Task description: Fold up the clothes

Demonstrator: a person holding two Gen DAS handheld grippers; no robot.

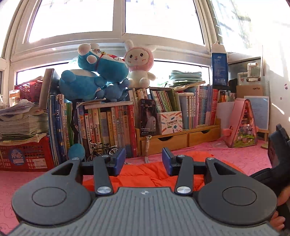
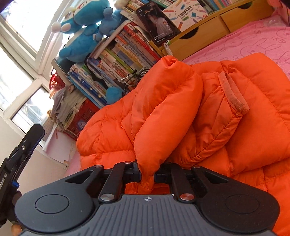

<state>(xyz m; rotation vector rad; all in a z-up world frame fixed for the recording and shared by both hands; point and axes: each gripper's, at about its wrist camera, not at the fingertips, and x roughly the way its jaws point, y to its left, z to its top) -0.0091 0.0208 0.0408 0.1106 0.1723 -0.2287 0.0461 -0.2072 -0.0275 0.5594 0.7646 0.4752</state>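
A fold of the orange jacket (image 2: 190,112) is pinched by the right gripper (image 2: 147,177); the jacket is spread on the pink blanket (image 2: 253,41) beside stacked books (image 2: 117,59).

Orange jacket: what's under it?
The orange jacket lies on a pink bunny-print blanket, which shows around its edges. Whatever is beneath the jacket's middle is covered. The right claw pinches a fold of it.

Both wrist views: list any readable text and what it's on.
"SKIP": pink bed cover, beside its bunny drawings.
"POCKET LABEL PRINTER": white box, under Chinese characters too small to read reliably.
Book spines, phone screen, blue carton, red crate's label: too small or blurred.
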